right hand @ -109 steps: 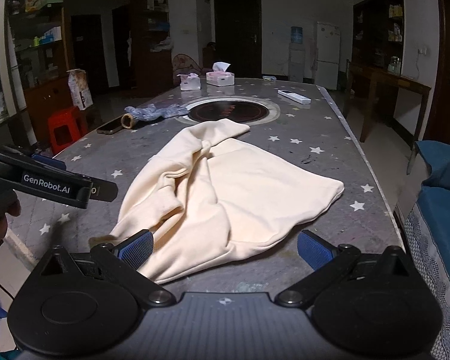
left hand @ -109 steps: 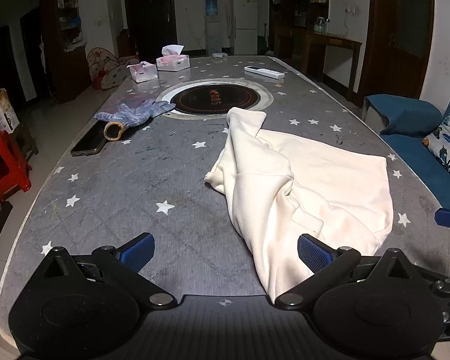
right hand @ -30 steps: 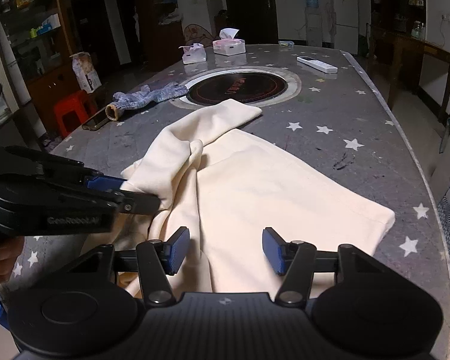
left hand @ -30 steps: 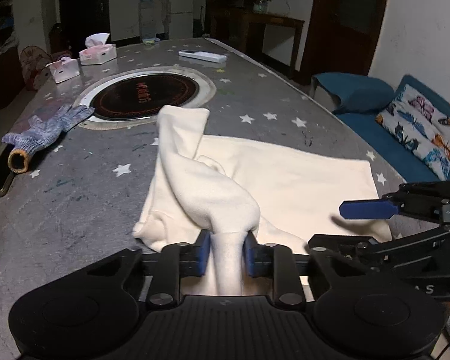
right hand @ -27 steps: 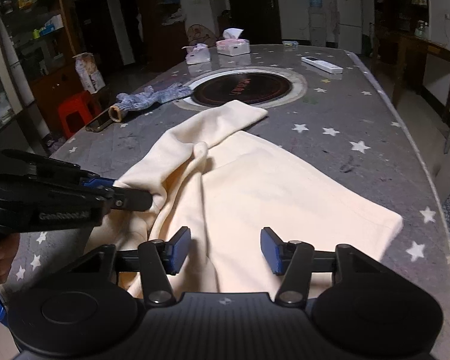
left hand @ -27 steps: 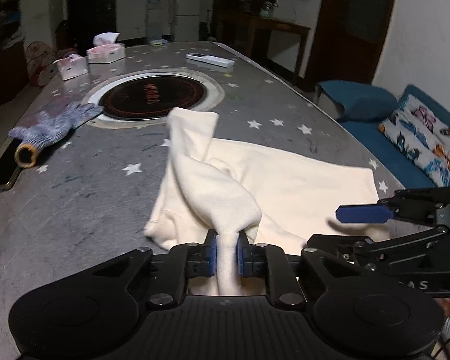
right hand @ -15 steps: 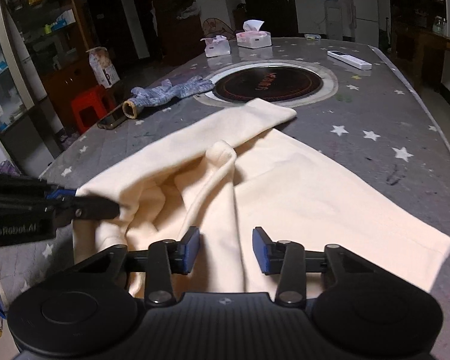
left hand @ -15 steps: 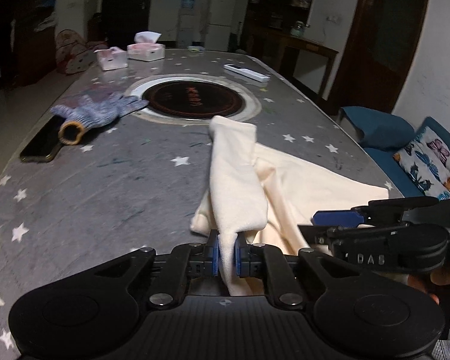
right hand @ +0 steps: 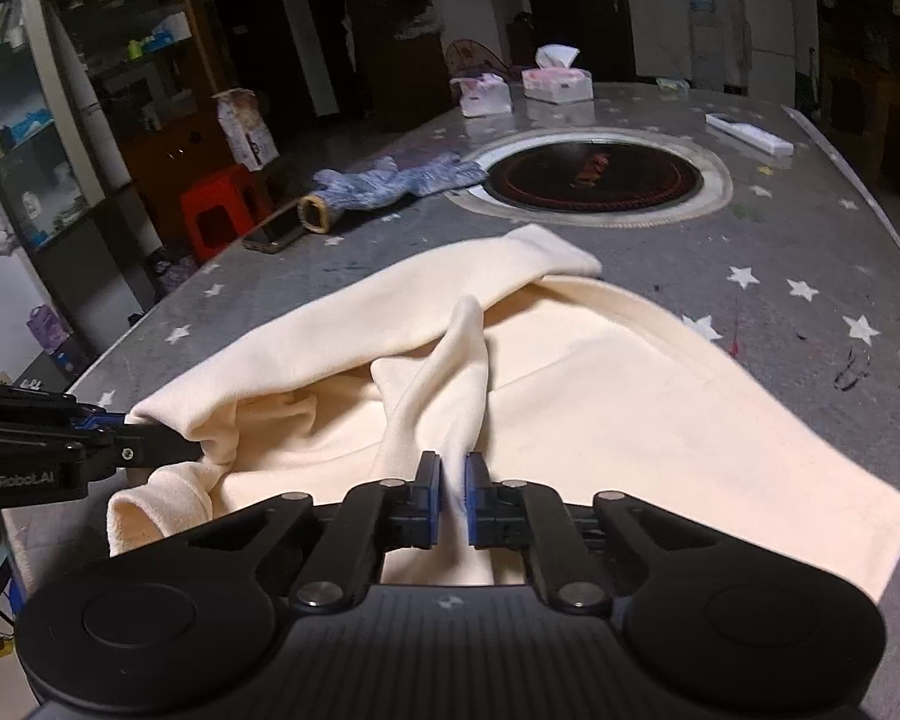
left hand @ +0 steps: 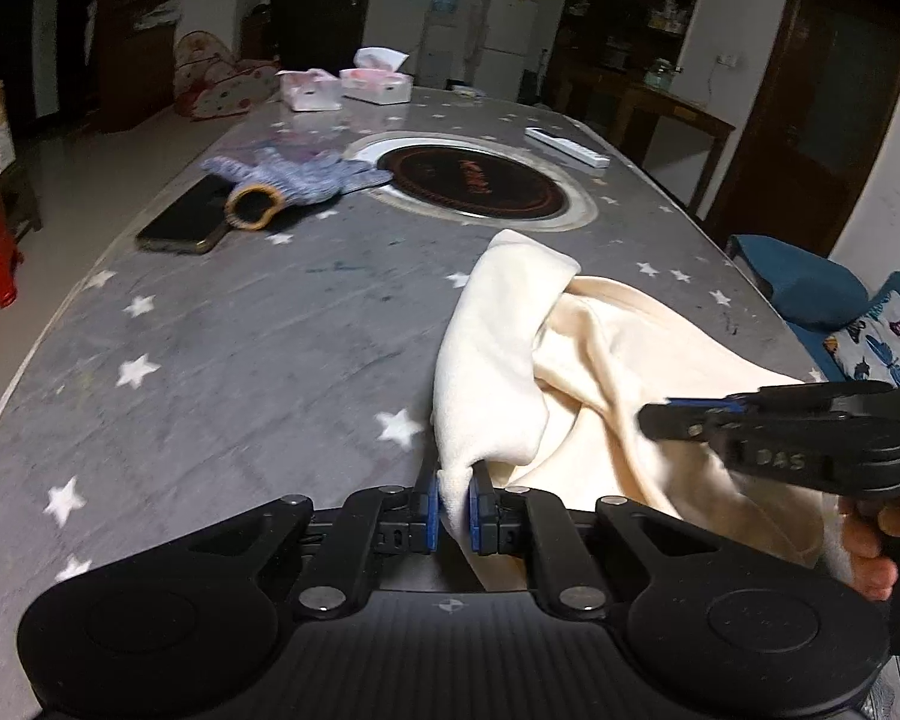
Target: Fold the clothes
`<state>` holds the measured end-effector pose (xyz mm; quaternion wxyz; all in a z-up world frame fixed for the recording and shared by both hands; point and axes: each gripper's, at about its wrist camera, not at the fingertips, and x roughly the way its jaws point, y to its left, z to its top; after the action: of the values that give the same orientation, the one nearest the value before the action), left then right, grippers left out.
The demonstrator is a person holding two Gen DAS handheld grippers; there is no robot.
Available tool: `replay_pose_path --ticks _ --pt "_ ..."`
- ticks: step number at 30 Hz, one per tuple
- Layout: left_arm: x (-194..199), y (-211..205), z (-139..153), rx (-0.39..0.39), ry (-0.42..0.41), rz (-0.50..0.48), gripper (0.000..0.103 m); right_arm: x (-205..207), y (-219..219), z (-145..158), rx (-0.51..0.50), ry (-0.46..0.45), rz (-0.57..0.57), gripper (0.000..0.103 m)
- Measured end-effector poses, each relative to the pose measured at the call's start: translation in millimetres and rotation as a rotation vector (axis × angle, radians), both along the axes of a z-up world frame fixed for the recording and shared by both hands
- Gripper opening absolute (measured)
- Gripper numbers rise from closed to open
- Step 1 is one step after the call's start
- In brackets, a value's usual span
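left wrist view shows left claw [left hand: 453, 501] and right claw [right hand: 448, 495] each clenched on the cream fleece garment [right hand: 600, 408]; lift both evenly, keeping the edge taut over the grey star-patterned table [left hand: 240, 348].

Left tool [left hand: 452, 504] and right tool [right hand: 449, 501] both low, side by side, jaws pinched nearly together.

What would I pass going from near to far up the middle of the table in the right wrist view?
Right gripper with fingers pinching the cream garment → the round black cooktop set into the table → the pink tissue box at the far end.
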<state>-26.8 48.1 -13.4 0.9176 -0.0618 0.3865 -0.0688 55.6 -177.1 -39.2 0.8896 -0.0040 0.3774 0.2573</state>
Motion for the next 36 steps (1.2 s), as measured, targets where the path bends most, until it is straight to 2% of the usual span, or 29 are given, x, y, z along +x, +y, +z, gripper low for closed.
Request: replay_pose_path --ticks 5,10,17,20,22,25,28,30,36 --pt "-17.9 10.8 -0.2 0.014 0.006 0.022 0.010 -22.1 -9.4 12.6 -0.014 -0.064 -0.020 0.006" --pt "-38.7 14.8 -4.3 0.021 0.031 0.024 0.010 -44.5 -39.5 29.4 -0.042 -0.125 -0.077 0.006" --pt "-70.5 12.2 -11.9 0.007 0.077 -0.017 0.011 -76.8 -101.9 43.6 -0.130 -0.185 -0.255 0.006" --pt "-79.6 15.2 -11.4 -0.010 0.088 -0.034 0.021 -85.8 -125.7 38.4 -0.163 -0.136 -0.315 0.006" --pt "-82.0 17.9 -7.1 0.004 0.077 -0.035 0.038 -91.2 -136.3 31.3 -0.169 -0.102 -0.335 0.007" --pt "-83.9 22.1 2.8 0.034 0.042 -0.034 0.049 -96.9 -145.2 28.1 -0.175 -0.074 -0.347 0.016" --pt "-82.6 28.0 15.0 0.040 0.006 -0.035 0.052 -100.8 -147.9 35.3 -0.188 -0.101 -0.352 0.020" --pt "-76.3 26.5 21.8 0.049 -0.021 -0.039 0.052 -90.7 -138.9 34.9 -0.179 -0.097 -0.322 0.029" --pt "-41.6 14.3 39.1 0.039 -0.087 -0.074 0.054 -60.6 -111.9 33.8 -0.154 -0.084 -0.233 0.037"
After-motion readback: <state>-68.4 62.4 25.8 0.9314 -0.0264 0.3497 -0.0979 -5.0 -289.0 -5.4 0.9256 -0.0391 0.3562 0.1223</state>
